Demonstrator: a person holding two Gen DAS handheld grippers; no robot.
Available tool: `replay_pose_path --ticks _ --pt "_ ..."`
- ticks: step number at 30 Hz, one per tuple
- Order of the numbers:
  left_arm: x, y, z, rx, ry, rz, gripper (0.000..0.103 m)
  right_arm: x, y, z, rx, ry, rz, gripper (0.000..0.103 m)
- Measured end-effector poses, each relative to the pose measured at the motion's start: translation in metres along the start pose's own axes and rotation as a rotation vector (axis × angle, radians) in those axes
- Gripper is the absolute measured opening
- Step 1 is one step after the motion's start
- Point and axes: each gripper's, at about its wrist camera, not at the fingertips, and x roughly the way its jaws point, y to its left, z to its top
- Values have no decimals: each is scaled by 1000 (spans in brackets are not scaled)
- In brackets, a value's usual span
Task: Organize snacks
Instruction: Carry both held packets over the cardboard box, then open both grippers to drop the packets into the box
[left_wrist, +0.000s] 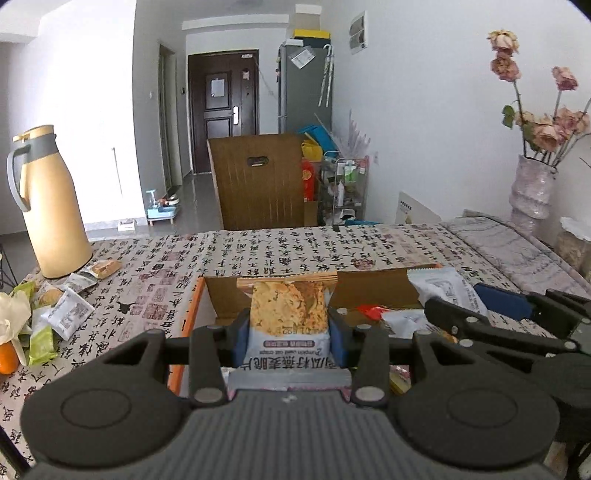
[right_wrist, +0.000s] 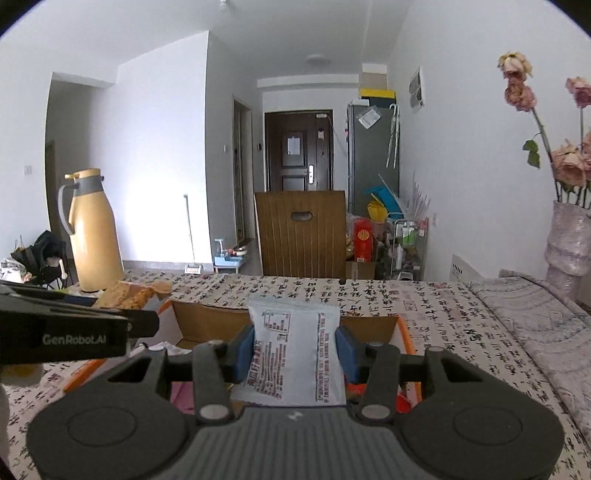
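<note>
My left gripper (left_wrist: 289, 338) is shut on an oat crisp packet (left_wrist: 288, 314) with a cracker picture, held upright above the open cardboard box (left_wrist: 192, 314). My right gripper (right_wrist: 294, 350) is shut on a white snack packet (right_wrist: 293, 350), printed back facing me, above the same box (right_wrist: 406, 332). The right gripper also shows in the left wrist view (left_wrist: 498, 306), to the right with its white packet (left_wrist: 443, 288). The left gripper shows at the left in the right wrist view (right_wrist: 140, 321). Other snacks lie inside the box (left_wrist: 388, 317).
Several loose snack packets (left_wrist: 62, 314) lie at the table's left near a yellow thermos jug (left_wrist: 48, 206) and an orange (left_wrist: 7, 358). A vase of dried roses (left_wrist: 532, 184) stands at the far right. A wooden chair back (left_wrist: 258, 181) is beyond the table's far edge.
</note>
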Motion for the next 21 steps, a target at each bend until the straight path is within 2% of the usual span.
replay_pose_path --ticks 3,4,5,6,8,10,11,13,21 --pt "8 3 1 -10 6 16 45 11 2 0 -2 16 -10 49" --pt "10 4 1 -11 8 16 49 13 1 0 0 20 -12 50" --pt "11 5 0 -13 7 20 58 14 0 -1 -1 21 -18 49" --pt "12 6 -1 -15 2 27 64 15 -1 -1 -2 23 -22 54" --pt "11 9 -2 -25 -15 41 90 15 -3 -2 7 24 -35 66" --pt "8 13 -4 -35 -31 55 100 12 -6 -5 23 19 -55 86" --pt "6 15 -4 -42 -38 53 103 12 -8 -5 32 18 -64 90" --pt "4 18 -5 -50 -39 45 103 9 -13 -7 52 21 -63 103" --pt "-15 20 -13 -65 -41 34 103 -6 -25 -16 85 41 -82 103"
